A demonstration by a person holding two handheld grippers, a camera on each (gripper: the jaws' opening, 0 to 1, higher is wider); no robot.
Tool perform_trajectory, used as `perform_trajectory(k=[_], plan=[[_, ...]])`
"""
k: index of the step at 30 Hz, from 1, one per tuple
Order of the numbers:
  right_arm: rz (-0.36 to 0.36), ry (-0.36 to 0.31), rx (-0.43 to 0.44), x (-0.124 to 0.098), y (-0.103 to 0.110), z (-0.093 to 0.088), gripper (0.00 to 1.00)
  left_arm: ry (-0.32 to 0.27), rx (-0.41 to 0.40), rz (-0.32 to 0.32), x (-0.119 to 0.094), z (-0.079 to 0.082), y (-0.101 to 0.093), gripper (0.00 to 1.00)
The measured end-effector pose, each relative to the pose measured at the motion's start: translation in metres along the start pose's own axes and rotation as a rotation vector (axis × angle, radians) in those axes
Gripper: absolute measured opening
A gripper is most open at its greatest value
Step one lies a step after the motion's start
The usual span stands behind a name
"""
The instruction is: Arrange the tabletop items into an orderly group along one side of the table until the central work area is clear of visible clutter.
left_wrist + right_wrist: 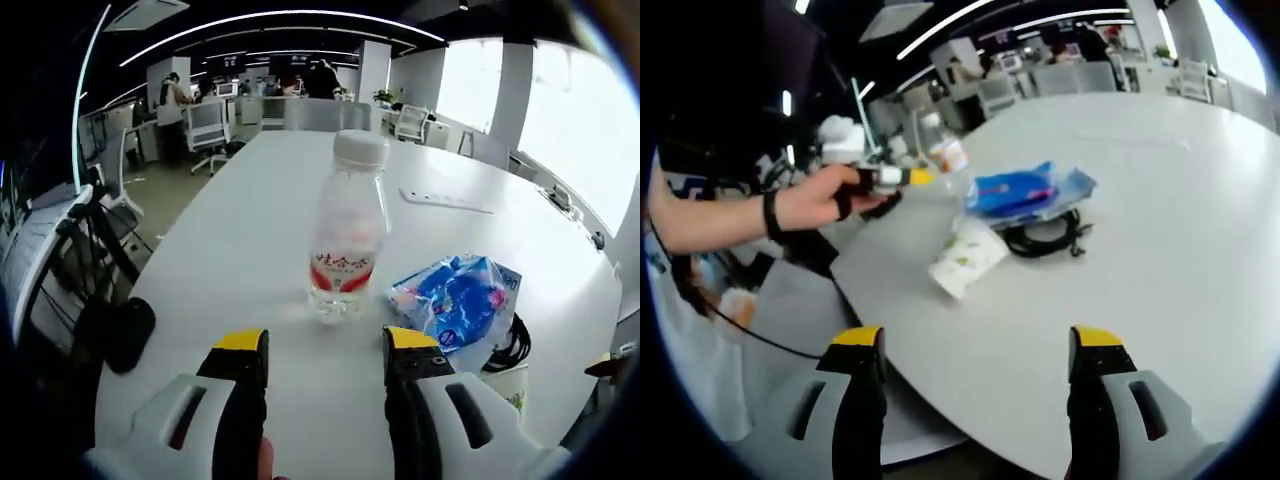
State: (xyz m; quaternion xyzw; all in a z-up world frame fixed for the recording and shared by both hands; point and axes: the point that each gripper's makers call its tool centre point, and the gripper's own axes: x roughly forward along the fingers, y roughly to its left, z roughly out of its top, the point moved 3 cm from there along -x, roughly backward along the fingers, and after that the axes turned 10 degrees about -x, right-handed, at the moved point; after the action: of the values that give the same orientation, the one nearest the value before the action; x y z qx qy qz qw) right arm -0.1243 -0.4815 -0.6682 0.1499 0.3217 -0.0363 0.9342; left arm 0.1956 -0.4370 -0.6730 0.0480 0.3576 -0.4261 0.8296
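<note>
in the left gripper view the left gripper point(325, 345) stands spread wide and empty just short of the upright water bottle point(345, 235) on the tabletop point(240, 240); a fast close could tip it onto the blue packet point(455, 300). in the right gripper view the right gripper point(975, 340) hangs released near the tabletop's edge, where the white pack point(965, 258), seemingly overhanging, could fall.
</note>
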Motion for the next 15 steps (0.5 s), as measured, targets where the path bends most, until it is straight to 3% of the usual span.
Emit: perform_trajectory(k=[15], plan=[[0.005,-0.002,-0.009,0.001,0.010,-0.001,0.73,0.033,-0.024,-0.019,-0.035,-0.035,0.008,0.44]])
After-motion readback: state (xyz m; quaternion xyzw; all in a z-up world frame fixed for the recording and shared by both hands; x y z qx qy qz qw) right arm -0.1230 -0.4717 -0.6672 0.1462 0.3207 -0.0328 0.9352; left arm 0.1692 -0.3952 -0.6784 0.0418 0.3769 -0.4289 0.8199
